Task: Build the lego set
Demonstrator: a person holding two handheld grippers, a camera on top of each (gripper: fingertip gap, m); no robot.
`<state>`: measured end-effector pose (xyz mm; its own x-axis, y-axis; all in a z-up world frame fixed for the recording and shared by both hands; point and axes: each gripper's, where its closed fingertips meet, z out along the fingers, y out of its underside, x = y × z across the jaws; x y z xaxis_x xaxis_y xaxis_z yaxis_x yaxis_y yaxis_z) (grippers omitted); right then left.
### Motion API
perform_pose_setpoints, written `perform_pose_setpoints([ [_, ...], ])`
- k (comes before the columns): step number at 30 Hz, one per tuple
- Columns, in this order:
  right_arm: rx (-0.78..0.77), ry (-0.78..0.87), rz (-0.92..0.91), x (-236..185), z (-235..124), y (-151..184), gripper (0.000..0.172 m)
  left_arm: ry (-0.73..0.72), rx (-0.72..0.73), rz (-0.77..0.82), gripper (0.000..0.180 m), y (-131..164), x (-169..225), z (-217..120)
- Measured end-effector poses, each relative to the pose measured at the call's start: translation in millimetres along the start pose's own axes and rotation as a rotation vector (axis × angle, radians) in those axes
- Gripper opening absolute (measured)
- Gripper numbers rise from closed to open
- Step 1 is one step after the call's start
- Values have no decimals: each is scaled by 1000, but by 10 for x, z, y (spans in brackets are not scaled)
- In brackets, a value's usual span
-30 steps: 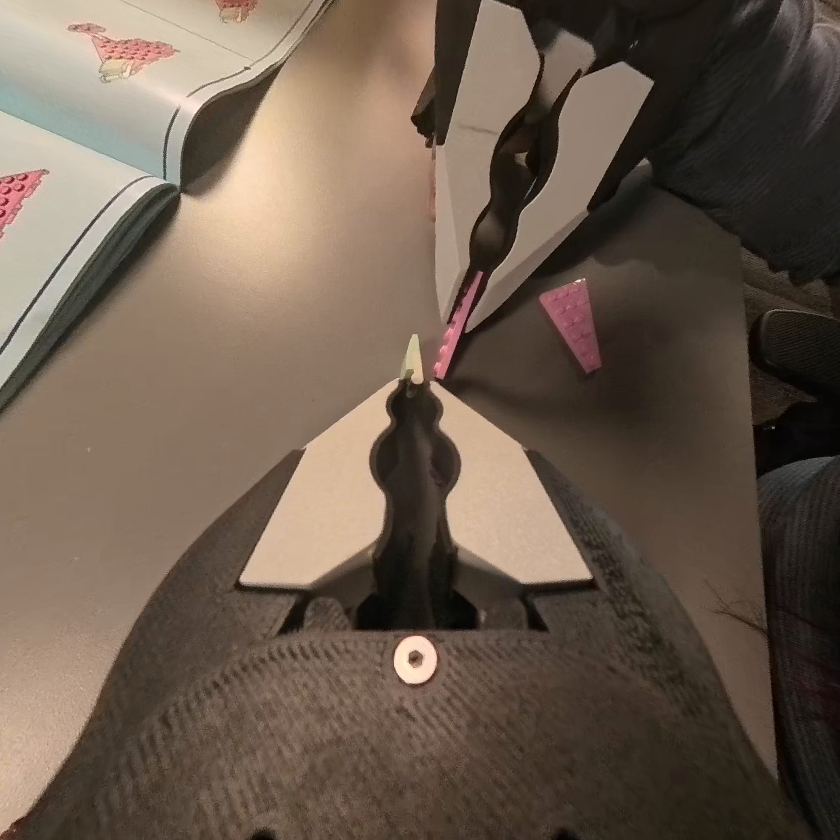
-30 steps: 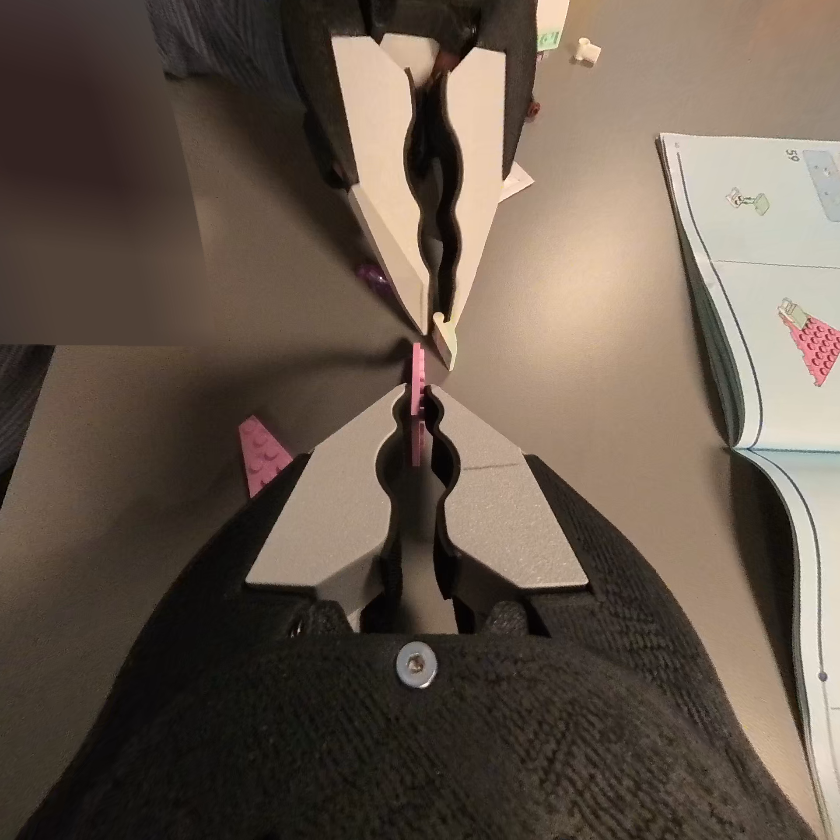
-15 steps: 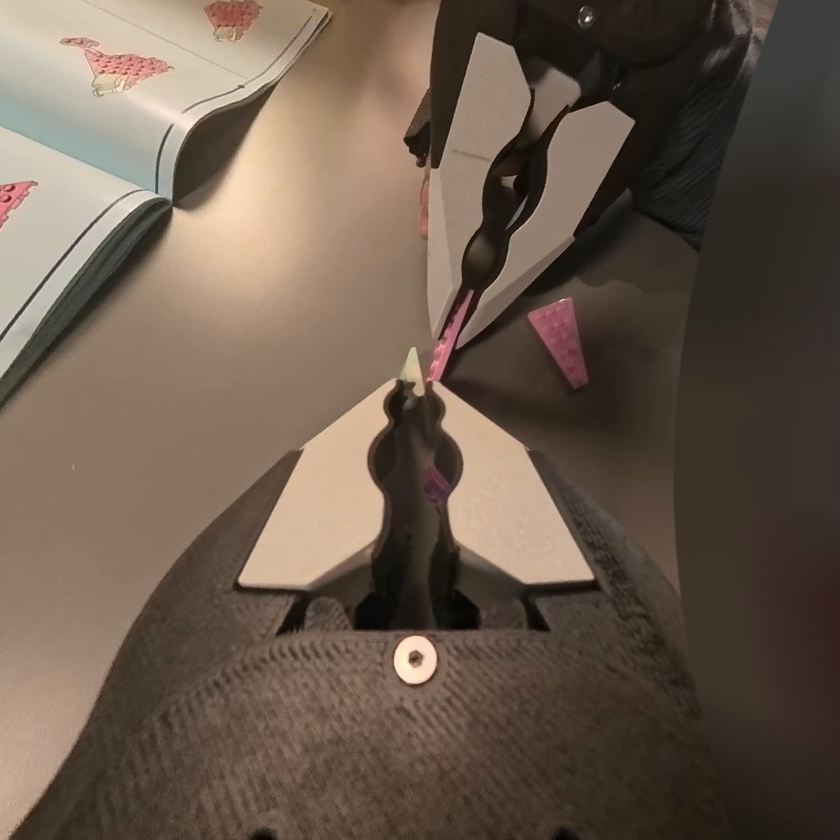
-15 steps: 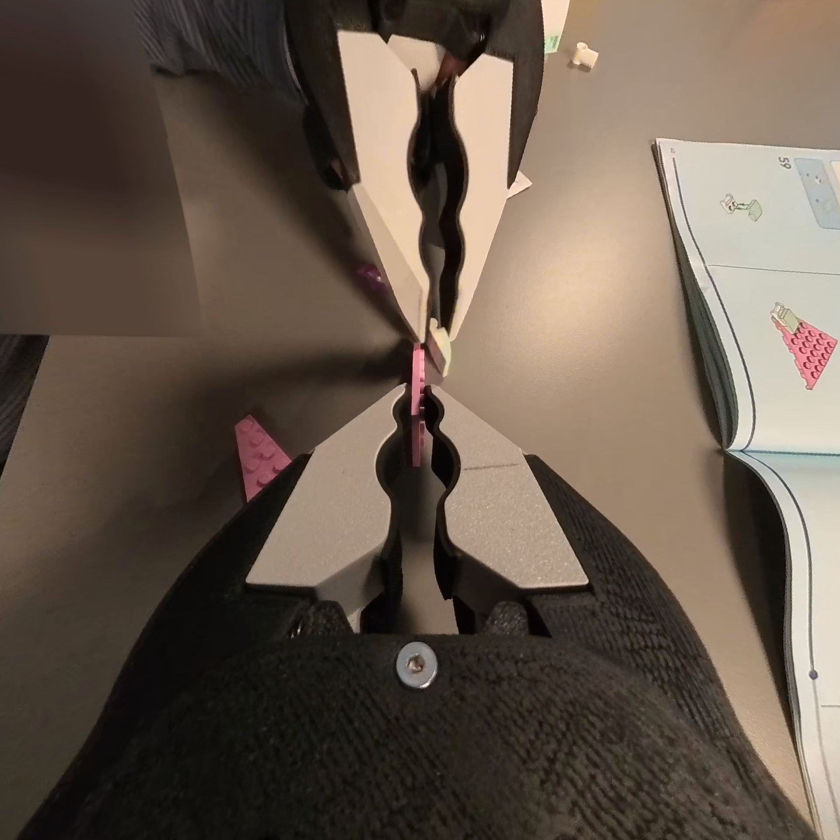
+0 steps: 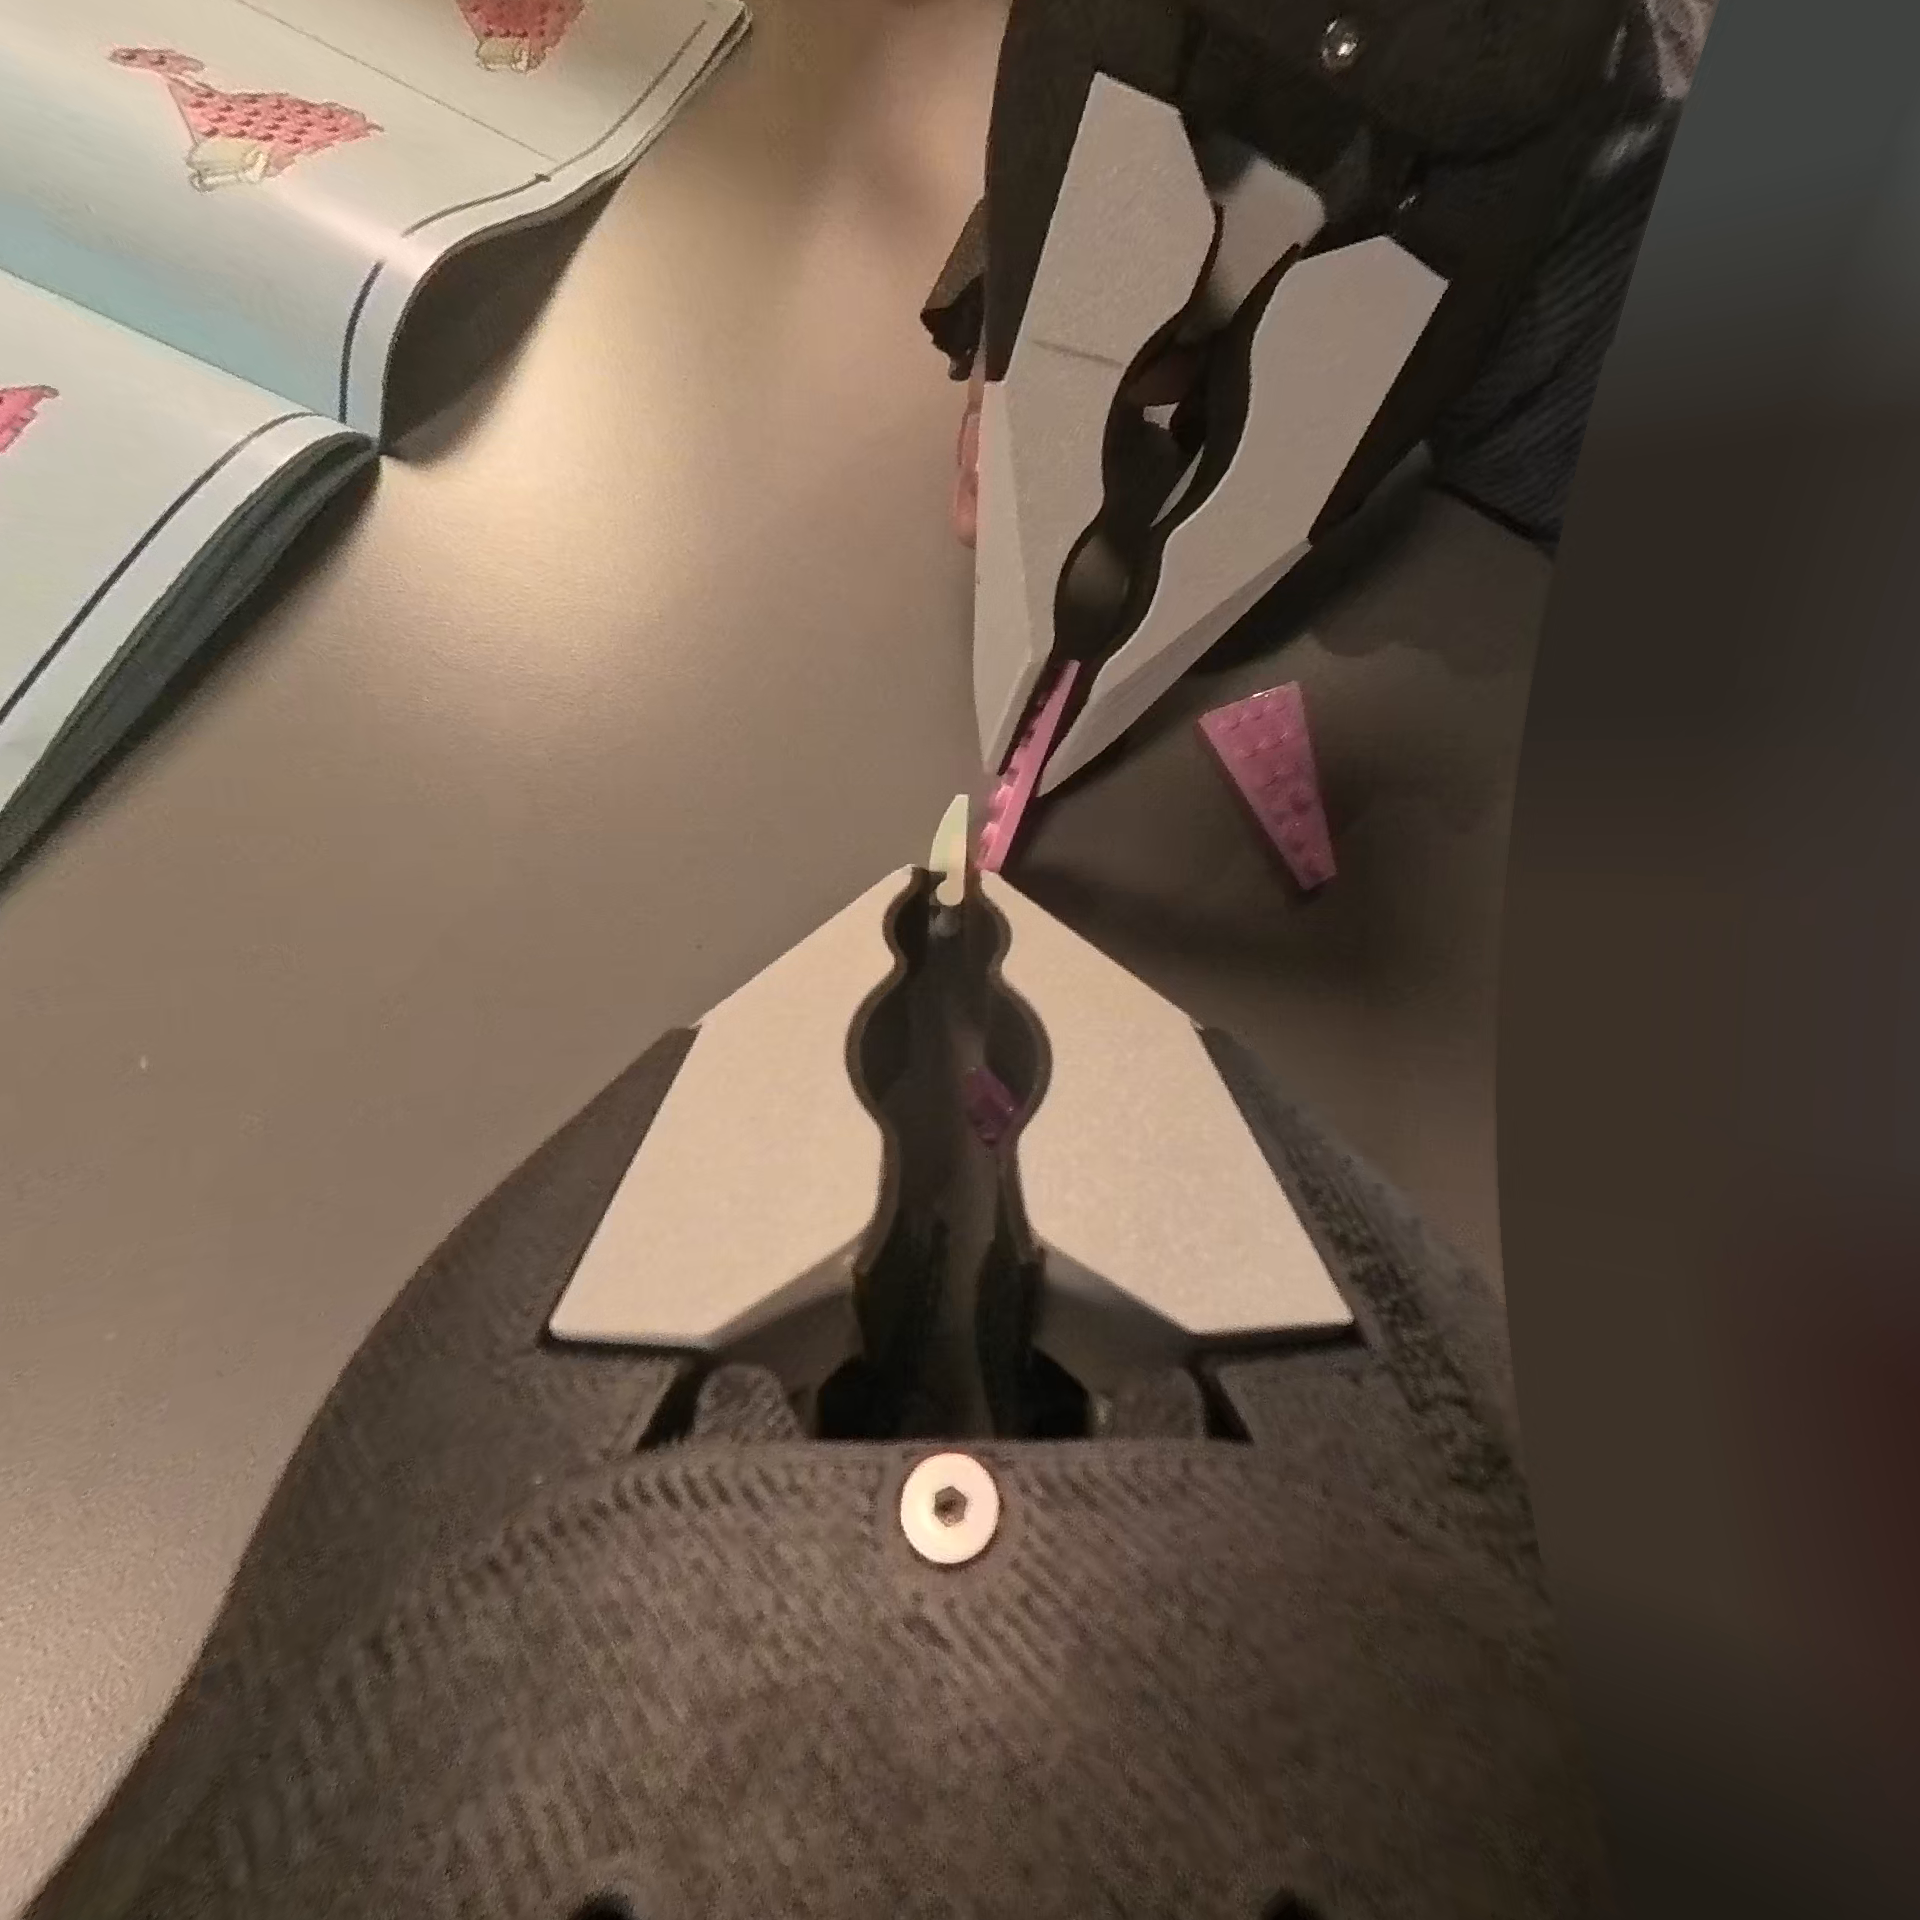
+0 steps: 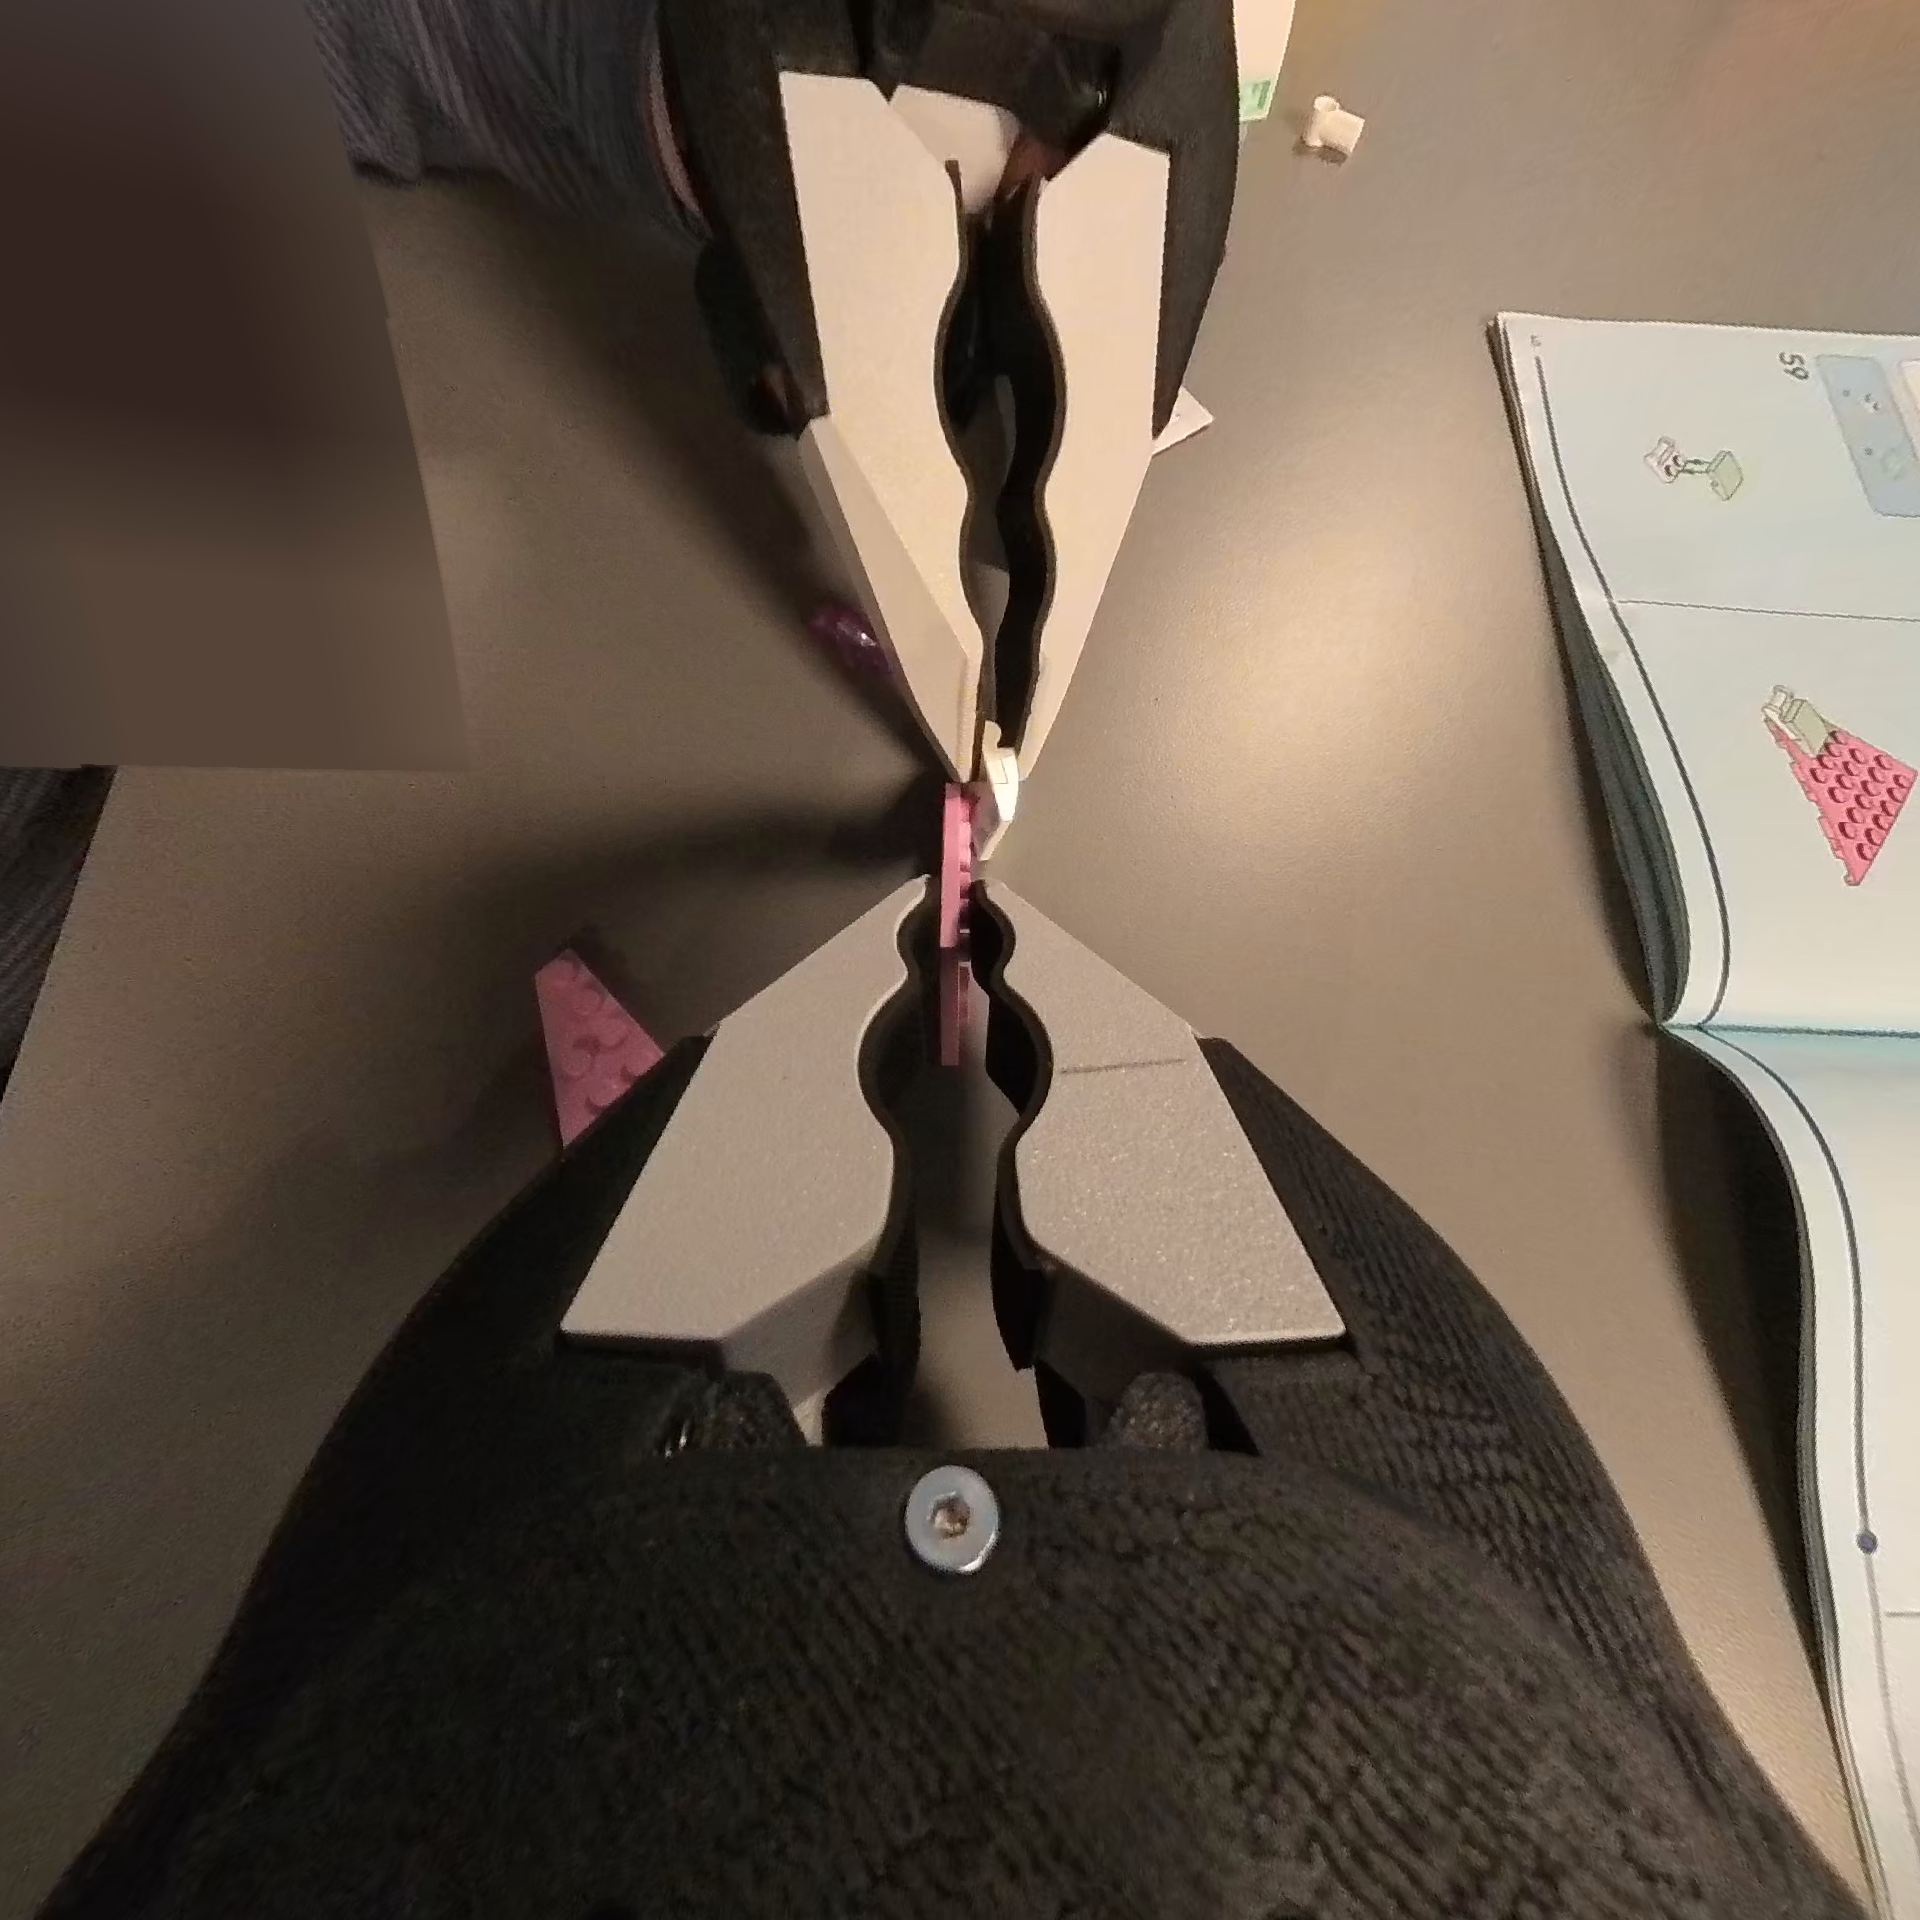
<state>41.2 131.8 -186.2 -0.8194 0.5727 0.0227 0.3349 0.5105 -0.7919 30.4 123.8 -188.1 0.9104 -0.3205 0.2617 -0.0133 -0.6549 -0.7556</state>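
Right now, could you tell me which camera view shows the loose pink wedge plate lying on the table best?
The left wrist view: the pink wedge plate lies whole and unobstructed on the table. In the right wrist view it is partly hidden behind the right gripper.

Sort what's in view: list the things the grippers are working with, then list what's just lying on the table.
In hand:
- left gripper, shut on a pale green piece
- right gripper, shut on a pink plate

Lying about:
- pink wedge plate
- open instruction booklet
- small white piece
- purple piece
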Motion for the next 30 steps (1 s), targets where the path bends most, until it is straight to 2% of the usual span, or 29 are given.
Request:
perform_pose_setpoints([
  [12,-43,28,-6,24,59,52,5,19,-1,-10,5,5,11,-3],
  [30,-6,58,5,66,135,-49,28,19,-2,-4,5,8,16,-1],
])
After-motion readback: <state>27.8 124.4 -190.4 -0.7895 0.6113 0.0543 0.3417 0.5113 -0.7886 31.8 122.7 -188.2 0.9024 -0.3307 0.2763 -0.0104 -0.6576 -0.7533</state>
